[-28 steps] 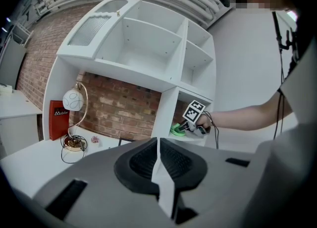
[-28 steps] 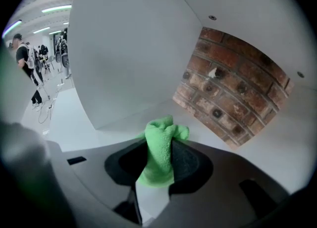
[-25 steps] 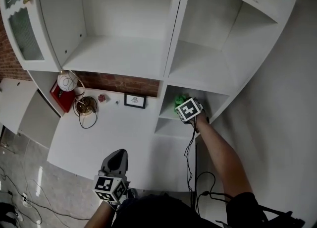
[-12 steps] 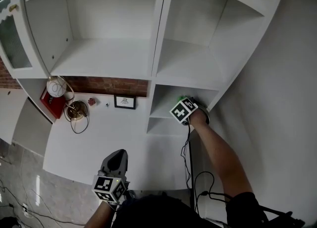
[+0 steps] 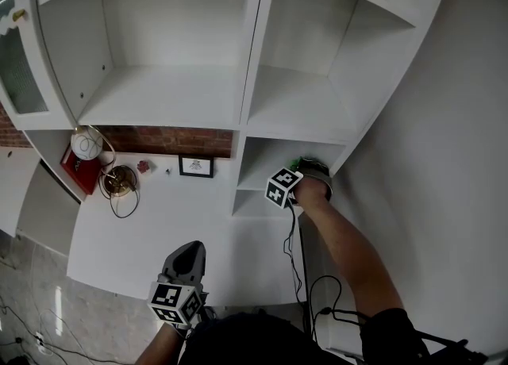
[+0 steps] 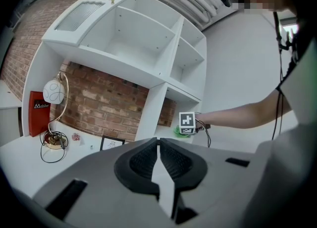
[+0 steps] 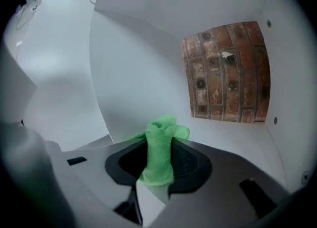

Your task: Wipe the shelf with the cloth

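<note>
Right hand-held gripper (image 7: pixel 159 145) is clamped on the green cloth (image 7: pixel 166 128), bunched up inside the low shelf (image 7: pixel 237 138) compartment. Only 1 narrow fold looks pinched, so dragging could tug it free, and the close walls could snag the jaws. Left hand-held gripper (image 6: pixel 158 145), jaws together on nothing, hangs well apart over the surface (image 5: pixel 159 213).
</note>
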A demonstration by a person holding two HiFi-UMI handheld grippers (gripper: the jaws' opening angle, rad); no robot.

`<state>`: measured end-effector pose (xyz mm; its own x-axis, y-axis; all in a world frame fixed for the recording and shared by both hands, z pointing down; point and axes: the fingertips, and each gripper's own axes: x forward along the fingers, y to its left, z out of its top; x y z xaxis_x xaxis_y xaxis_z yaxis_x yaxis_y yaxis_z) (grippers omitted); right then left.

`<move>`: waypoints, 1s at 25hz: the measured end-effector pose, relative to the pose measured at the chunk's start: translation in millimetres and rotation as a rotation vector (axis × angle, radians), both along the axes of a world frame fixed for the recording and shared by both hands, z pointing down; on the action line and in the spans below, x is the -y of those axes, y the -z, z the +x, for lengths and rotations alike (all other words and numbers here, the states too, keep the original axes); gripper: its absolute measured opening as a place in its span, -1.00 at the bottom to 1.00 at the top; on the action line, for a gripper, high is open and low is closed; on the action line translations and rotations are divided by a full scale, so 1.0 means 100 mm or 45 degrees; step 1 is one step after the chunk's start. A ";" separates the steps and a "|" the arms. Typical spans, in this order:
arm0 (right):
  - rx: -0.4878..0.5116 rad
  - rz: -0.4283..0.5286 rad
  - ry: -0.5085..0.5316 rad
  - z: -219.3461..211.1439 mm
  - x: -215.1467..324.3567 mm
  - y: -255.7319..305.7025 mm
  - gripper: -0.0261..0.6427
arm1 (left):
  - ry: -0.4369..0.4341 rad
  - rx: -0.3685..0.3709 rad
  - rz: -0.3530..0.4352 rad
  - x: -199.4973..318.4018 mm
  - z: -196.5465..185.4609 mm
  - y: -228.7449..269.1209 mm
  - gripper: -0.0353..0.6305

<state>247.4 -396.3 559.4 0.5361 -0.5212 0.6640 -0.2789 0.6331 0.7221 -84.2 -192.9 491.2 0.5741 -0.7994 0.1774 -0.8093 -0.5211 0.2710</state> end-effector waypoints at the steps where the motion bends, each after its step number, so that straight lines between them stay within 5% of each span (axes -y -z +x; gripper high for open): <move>1: -0.037 -0.014 0.003 0.03 -0.01 0.00 -0.57 | 0.000 0.000 -0.001 0.00 -0.01 0.00 -0.84; 7: -0.163 -0.045 0.056 0.06 -0.05 0.02 -0.57 | 0.002 0.005 -0.010 -0.02 -0.06 -0.01 -0.84; 11: -0.044 0.109 0.106 -0.07 0.01 0.19 -0.56 | -0.002 0.009 -0.011 -0.02 -0.06 -0.02 -0.84; 14: 0.218 0.272 0.134 -0.29 0.06 0.44 -0.56 | -0.002 0.011 -0.011 0.00 -0.04 -0.01 -0.84; 18: 0.744 0.408 0.088 -0.64 0.06 0.66 -0.56 | 0.007 0.019 -0.009 -0.02 -0.02 0.01 -0.84; 22: 1.268 0.400 0.015 -1.03 0.06 0.62 -0.56 | 0.051 0.038 -0.018 -0.07 -0.10 0.00 -0.84; 25: 1.534 0.352 -0.054 -1.31 0.04 0.57 -0.56 | 0.098 0.052 -0.021 -0.13 -0.20 0.00 -0.84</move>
<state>116.8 -400.1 502.1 -0.3210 -0.7196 0.6158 -0.8748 0.4744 0.0985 -104.3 -180.0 490.7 0.5029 -0.8377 0.2129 -0.8575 -0.4525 0.2449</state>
